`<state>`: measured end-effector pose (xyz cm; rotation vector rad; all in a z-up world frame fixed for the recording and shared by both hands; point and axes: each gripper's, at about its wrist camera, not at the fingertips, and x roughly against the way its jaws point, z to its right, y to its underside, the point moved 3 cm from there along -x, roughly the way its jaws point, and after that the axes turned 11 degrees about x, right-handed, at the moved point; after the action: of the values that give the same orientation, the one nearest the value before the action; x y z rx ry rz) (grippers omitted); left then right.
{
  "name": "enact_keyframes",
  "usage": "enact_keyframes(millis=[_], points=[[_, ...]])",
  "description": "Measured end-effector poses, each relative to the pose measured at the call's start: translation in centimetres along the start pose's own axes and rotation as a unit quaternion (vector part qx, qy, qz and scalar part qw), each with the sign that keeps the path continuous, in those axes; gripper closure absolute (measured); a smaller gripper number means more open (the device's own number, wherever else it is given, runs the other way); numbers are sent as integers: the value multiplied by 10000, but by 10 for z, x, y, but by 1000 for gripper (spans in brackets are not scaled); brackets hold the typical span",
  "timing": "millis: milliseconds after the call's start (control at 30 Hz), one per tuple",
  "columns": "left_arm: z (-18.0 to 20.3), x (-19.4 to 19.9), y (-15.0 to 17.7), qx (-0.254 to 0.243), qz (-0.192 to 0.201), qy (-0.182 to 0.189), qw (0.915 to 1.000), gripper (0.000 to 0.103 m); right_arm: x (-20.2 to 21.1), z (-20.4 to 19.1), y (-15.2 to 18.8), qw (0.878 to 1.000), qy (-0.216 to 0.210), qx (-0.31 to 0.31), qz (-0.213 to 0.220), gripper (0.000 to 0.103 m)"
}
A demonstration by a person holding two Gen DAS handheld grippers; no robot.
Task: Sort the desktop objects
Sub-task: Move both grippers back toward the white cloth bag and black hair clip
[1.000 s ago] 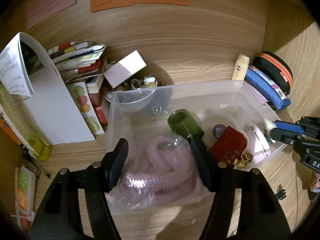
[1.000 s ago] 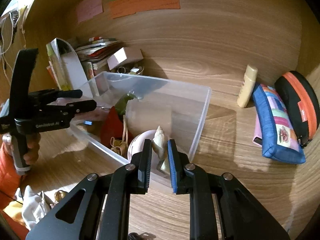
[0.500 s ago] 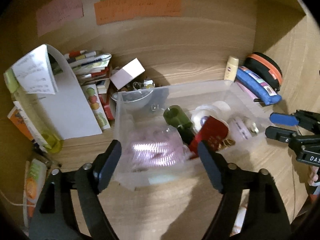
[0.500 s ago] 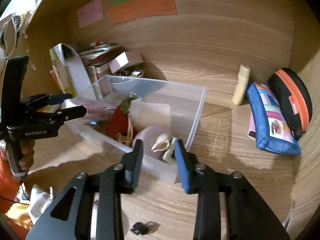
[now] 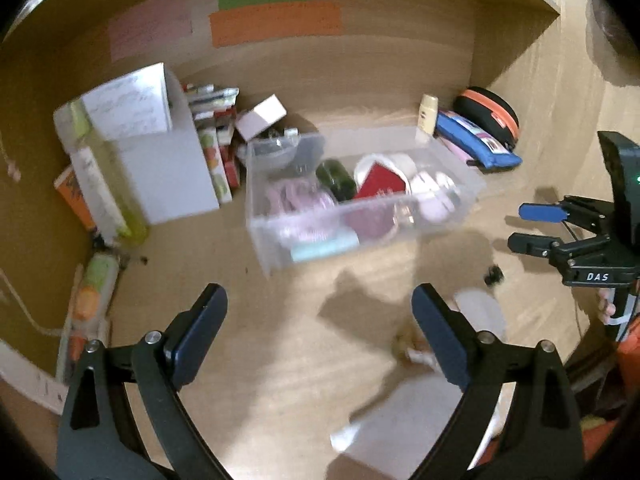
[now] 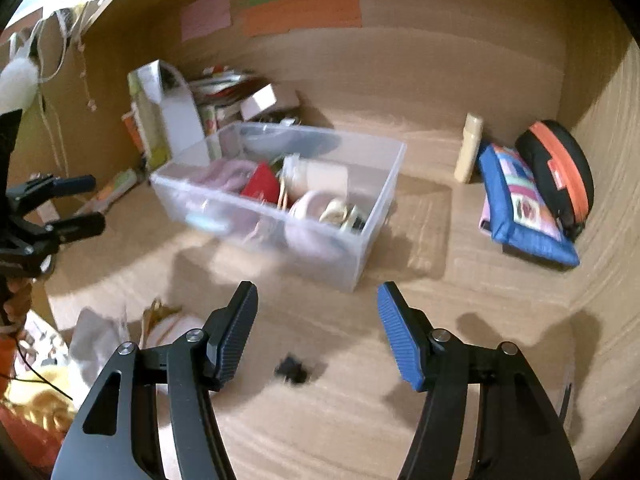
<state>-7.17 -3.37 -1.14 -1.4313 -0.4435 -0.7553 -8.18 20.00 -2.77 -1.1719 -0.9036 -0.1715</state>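
Observation:
A clear plastic bin (image 5: 472,194) (image 6: 376,236) stands on the wooden desk. It holds a pink coiled item (image 5: 296,200), a green bottle (image 5: 336,178), a red box (image 5: 380,182) (image 6: 260,186), a pale shell (image 6: 336,210) and other small things. My left gripper (image 5: 320,320) is open and empty, well in front of the bin. My right gripper (image 6: 318,324) (image 5: 532,228) is open and empty, also back from the bin. A small black object (image 6: 292,372) (image 5: 494,274) lies on the desk between the right fingers.
Books, a white box (image 5: 260,120) and a white folder (image 5: 160,168) crowd the back left. A cream tube (image 6: 470,148), a blue pouch (image 6: 520,208) and a black-orange case (image 6: 560,168) sit at the right. White and gold items (image 6: 160,324) lie at the front.
The right gripper opened and let the shell drop into the bin. Both grippers pulled back from the bin, and the left one opened wider after leaving the pink item inside.

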Motion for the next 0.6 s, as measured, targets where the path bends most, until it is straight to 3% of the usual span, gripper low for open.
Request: enact_keyframes(millis=[267, 400, 600], points=[[-10, 14, 42, 337, -392, 232, 9984, 8, 4, -34, 30, 9987, -328, 327, -232, 44], [-9, 17, 58, 423, -562, 444, 9965, 8, 8, -34, 38, 9989, -271, 300, -240, 44], [1, 18, 78, 315, -729, 481, 9957, 8, -3, -20, 47, 9989, -118, 26, -448, 44]])
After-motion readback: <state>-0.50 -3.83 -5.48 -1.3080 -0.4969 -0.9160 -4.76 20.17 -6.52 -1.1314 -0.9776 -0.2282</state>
